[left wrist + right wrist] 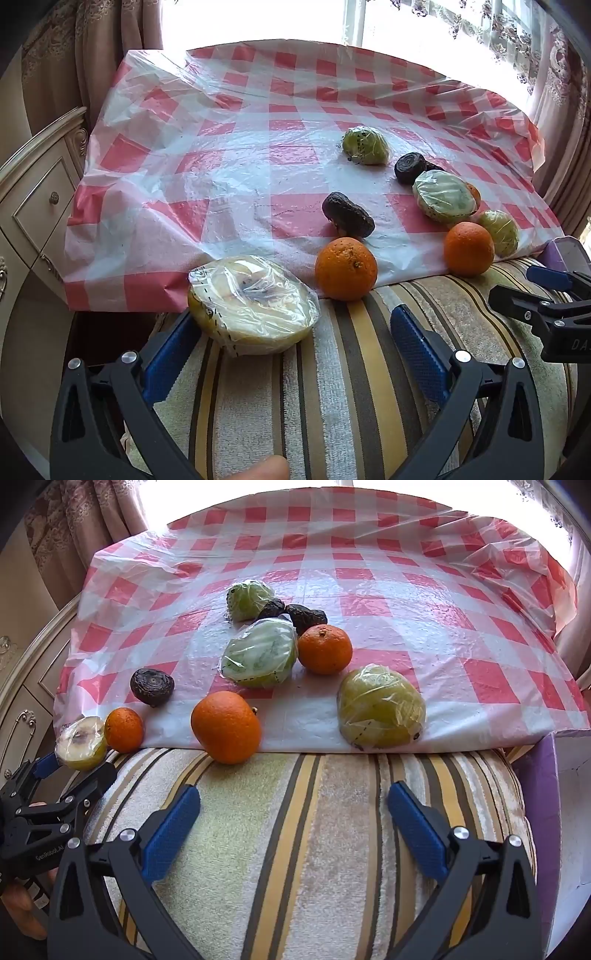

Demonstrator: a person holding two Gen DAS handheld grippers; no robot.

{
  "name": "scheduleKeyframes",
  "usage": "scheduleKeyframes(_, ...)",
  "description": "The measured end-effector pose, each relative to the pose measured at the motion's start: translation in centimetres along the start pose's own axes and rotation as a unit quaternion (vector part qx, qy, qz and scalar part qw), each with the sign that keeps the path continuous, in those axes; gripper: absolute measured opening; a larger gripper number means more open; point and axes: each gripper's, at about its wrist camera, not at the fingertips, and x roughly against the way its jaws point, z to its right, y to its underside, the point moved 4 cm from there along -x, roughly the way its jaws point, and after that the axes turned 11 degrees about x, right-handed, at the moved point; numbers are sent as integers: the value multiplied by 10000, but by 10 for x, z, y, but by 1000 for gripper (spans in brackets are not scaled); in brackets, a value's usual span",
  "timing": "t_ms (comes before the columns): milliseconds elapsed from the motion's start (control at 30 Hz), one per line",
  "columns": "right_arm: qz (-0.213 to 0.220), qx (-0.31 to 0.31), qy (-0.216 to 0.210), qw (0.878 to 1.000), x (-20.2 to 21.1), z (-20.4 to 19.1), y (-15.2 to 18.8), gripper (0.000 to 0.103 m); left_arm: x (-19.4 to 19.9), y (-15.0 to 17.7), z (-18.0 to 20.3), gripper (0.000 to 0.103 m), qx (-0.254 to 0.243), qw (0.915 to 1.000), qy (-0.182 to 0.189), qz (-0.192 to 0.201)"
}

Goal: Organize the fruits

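Your left gripper [295,325]: fingers wide, plastic-wrapped yellow halved fruit [255,304] touching its left finger | your right gripper [293,814]: wide, empty | 3 round oranges [226,726] on the checked plastic cloth [406,590].

Wide open across the upper half of the checked plastic sheet [424,602] in the right wrist view, bare out to the far and right edges. Blocked mid-frame by a tight cluster: wrapped green fruit [260,657], orange [325,649], two dark fruits [306,616] behind. Passable gaps beside the near orange [226,726] and wrapped yellow-green fruit [382,707]. Clear striped towel [295,830] along the bottom; purple box [535,794] crowding the right edge.
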Motion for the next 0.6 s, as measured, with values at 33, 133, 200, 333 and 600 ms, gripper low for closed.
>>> scheduleKeyframes(33,-2,2,0,10000,0,0,0,102,1,1,0,99,7,10000,3,11)
scheduleKeyframes(133,-4,1,-2,10000,0,0,0,102,1,0,0,99,5,10000,14,32)
scheduleKeyframes(200,-2,-1,-5,10000,0,-1,0,102,0,-1,0,99,18,10000,30,32)
scheduleKeyframes(333,-6,-6,-1,10000,-1,0,0,102,1,0,0,99,-18,10000,1,45)
scheduleKeyframes(600,-7,-4,-5,10000,-1,-1,0,102,0,0,0,99,-27,10000,-2,66)
